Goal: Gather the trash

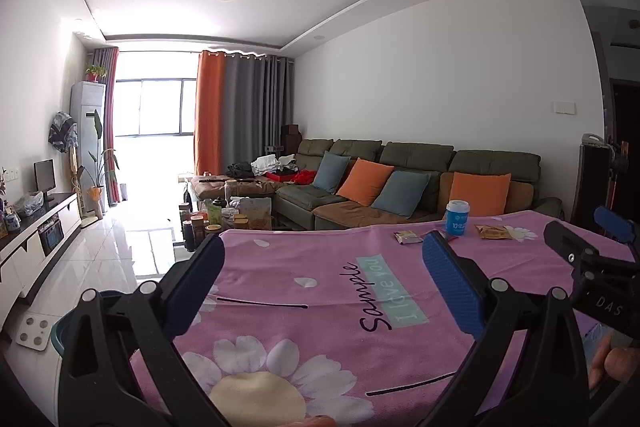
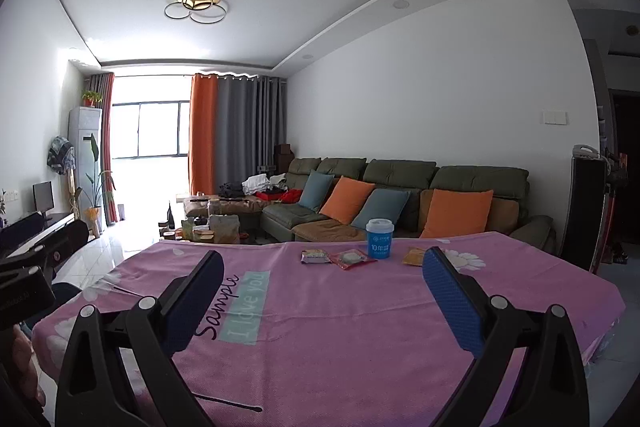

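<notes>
Over the pink tablecloth (image 2: 360, 327), your left gripper (image 1: 324, 259) and right gripper (image 2: 322, 269) held level side by side, both wide apart and holding nothing, snack wrappers (image 2: 352, 259) lying far ahead beside the blue cup (image 2: 379, 238)

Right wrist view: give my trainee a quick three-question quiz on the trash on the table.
1. True or false: the blue cup stands upright on the pink tablecloth.
2. How many flat wrappers lie near the cup?
3. Which is the right gripper doing? A) holding a wrapper B) open, holding nothing

Key:
1. True
2. Three: white wrapper, red wrapper, yellow wrapper
3. B
</notes>
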Demonstrator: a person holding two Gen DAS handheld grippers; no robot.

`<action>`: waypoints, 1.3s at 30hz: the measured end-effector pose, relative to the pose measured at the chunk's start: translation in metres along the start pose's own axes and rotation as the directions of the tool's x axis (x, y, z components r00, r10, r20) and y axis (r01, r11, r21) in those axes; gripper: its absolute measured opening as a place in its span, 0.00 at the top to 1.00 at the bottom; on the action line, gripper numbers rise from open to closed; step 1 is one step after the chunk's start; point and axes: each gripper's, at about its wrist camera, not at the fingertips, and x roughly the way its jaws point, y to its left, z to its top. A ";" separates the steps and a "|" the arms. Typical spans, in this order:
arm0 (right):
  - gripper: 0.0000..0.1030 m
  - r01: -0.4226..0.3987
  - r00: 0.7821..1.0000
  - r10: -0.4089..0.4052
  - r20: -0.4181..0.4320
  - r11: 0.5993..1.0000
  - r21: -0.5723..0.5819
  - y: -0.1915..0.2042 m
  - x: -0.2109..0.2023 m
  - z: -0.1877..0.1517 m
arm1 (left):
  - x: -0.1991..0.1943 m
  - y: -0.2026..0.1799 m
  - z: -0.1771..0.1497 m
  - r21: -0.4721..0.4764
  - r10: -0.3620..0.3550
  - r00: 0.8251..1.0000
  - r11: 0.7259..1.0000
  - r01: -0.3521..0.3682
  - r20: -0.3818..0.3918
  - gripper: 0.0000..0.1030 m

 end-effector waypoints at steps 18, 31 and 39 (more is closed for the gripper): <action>0.07 0.019 1.000 -0.019 0.011 0.999 -0.035 0.002 -0.004 0.002 | 0.004 0.007 -0.011 -0.018 -0.003 1.000 1.000 0.003 -0.010 0.05; 0.07 0.017 1.000 -0.018 -0.008 0.999 -0.043 0.003 -0.002 0.002 | 0.005 0.000 -0.010 0.000 -0.031 0.999 1.000 0.031 -0.004 0.05; 0.07 0.009 1.000 -0.010 -0.016 0.999 -0.053 0.007 -0.002 0.003 | 0.005 -0.001 -0.011 0.006 -0.031 0.999 0.999 0.031 -0.005 0.05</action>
